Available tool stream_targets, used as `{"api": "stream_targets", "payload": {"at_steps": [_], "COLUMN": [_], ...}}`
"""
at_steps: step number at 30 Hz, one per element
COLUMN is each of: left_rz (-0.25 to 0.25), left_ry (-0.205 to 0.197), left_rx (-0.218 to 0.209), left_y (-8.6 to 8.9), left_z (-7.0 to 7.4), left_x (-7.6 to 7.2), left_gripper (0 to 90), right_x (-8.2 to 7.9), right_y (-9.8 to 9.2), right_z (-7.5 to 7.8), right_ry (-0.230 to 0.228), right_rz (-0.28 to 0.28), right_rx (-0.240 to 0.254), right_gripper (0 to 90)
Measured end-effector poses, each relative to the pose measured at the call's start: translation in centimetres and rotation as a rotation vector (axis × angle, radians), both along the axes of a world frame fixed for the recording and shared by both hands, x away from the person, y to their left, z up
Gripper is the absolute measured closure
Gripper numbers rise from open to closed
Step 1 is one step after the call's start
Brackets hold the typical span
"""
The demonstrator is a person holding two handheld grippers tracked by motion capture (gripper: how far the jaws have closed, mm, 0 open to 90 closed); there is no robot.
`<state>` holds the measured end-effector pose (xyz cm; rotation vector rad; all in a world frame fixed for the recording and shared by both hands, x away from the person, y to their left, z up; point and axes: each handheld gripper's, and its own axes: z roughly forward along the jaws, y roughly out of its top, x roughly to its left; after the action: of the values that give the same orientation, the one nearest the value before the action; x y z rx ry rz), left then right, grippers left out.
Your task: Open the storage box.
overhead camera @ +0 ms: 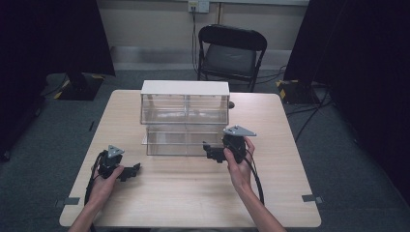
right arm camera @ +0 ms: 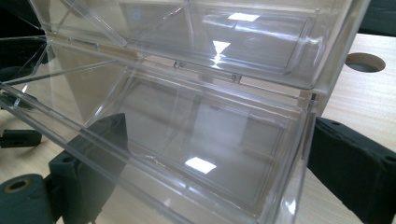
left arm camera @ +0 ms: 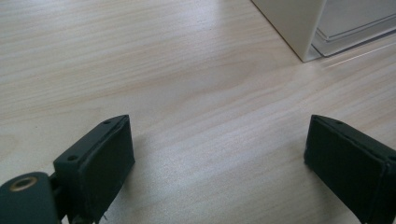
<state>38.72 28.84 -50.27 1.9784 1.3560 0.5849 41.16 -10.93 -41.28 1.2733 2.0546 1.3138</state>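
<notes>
A clear plastic drawer cabinet with a white top stands at the back middle of the wooden table. Its lower drawer sticks out forward and looks empty. My right gripper is open at the drawer's right front corner. Its jaws straddle the drawer's side wall: one finger shows through the plastic, the other is outside. My left gripper rests low over the table at the front left, open with nothing between its fingers. A corner of the cabinet lies ahead of it.
A black folding chair stands behind the table. A round hole is cut in the tabletop just right of the cabinet. Cables run across the floor at the right, and dark curtains hang on both sides.
</notes>
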Motion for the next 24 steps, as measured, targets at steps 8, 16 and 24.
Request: {"api": "stream_targets", "payload": {"at_steps": [8, 16, 24], "left_rz": [0.000, 0.000, 0.000], "left_ry": [0.000, 0.000, 0.000], "left_rx": [0.000, 0.000, 0.000], "left_y": [0.00, 0.00, 0.00], "left_z": [0.00, 0.00, 0.00], "left_x": [0.00, 0.00, 0.00], "left_gripper": [7.7, 7.6, 7.7], "right_x": [-0.14, -0.25, -0.41], "right_y": [-0.10, -0.27, -0.67], "right_z": [0.26, 0.39, 0.67], "right_ry": [0.004, 0.006, -0.008], "right_rz": [-0.008, -0.016, -0.031], "right_rx": [-0.016, -0.003, -0.006], "right_gripper": [10.5, 12.6, 13.3]}}
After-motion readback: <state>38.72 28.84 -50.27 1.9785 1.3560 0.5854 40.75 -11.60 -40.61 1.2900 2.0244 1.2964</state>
